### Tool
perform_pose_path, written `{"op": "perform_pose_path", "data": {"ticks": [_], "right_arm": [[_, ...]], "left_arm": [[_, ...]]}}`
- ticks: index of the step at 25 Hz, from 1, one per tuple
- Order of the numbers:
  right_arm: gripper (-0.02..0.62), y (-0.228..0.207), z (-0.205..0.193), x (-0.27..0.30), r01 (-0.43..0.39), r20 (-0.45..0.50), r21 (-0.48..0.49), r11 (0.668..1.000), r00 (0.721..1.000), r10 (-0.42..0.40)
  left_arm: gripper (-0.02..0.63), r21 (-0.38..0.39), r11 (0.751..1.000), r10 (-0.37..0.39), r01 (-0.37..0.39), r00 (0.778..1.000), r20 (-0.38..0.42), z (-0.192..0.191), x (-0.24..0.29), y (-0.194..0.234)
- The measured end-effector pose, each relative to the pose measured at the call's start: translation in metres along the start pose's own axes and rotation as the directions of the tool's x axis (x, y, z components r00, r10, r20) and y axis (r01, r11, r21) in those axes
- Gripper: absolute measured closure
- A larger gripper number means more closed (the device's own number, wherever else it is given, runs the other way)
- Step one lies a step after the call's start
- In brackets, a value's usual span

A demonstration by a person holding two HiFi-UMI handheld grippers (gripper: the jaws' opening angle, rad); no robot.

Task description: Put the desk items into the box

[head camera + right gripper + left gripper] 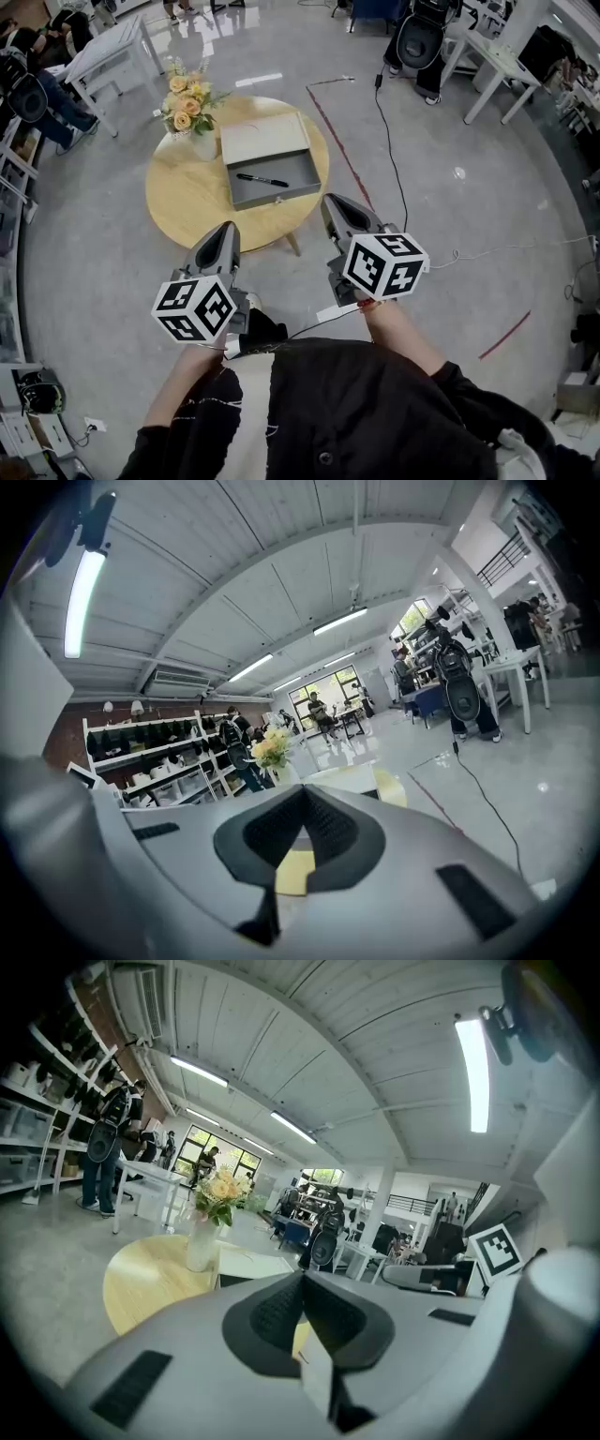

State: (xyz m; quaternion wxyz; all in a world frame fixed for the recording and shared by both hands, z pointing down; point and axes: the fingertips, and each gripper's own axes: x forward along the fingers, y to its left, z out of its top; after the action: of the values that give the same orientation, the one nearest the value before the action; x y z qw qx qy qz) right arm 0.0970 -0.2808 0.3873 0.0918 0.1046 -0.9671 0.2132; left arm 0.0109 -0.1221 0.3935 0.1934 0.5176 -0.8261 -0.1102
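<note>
Lying in the open box (pixel 302 190), a pen (pixel 262 180); left hand-held gripper (pixel 228 228) and right hand-held gripper (pixel 330 200) closed.

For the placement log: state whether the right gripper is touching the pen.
Apart. Head view: the pen lies inside the box, while the right gripper hangs short of it, a plain gap between.

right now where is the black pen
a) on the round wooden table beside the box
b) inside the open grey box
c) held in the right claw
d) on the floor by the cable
b: the black pen lies on the bottom of the open grey box, which stands on the round wooden table.
</note>
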Motion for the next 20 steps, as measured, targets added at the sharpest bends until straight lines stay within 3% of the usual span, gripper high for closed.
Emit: {"op": "perform_pose_path", "data": {"ticks": [20], "right_arm": [[0.591,0.006,-0.046,-0.040,-0.005,-0.108,-0.062,0.998,0.994,-0.002]], "left_arm": [[0.597,-0.036,0.999,0.015,-0.017,0.999,-0.045,-0.051,-0.045,-0.027]]}}
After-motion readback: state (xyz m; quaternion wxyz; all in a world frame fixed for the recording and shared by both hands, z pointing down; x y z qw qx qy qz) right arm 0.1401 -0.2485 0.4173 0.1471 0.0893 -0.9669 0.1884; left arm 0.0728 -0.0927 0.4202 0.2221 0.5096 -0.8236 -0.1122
